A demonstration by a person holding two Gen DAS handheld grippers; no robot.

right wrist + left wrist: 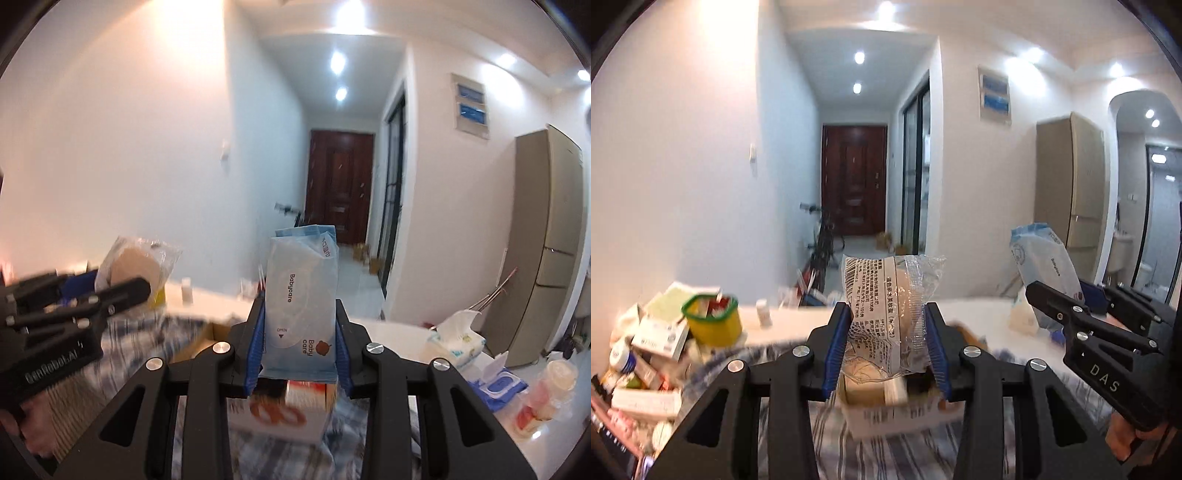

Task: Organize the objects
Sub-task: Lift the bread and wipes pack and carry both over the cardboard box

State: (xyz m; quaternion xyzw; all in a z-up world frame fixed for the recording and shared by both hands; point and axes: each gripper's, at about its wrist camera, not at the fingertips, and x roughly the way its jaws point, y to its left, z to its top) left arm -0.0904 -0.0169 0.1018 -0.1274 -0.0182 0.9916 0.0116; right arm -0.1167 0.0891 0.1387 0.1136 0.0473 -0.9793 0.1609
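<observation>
My left gripper (886, 328) is shut on a clear plastic packet (886, 310) with black print and a round beige thing inside, held upright above an open cardboard box (897, 410). The packet also shows in the right wrist view (136, 267). My right gripper (300, 332) is shut on a blue Babycare wet-wipes pack (301, 302), held upright above a white and orange box (288, 413). The wipes pack also shows at the right of the left wrist view (1043, 266).
A striped cloth (886, 458) covers the near table. At the left are a yellow tub with a green rim (714, 321) and several medicine boxes (659, 336). At the right lie a tissue pack (456, 339), an open wipes pack (498, 387) and wrapped cups (546, 398).
</observation>
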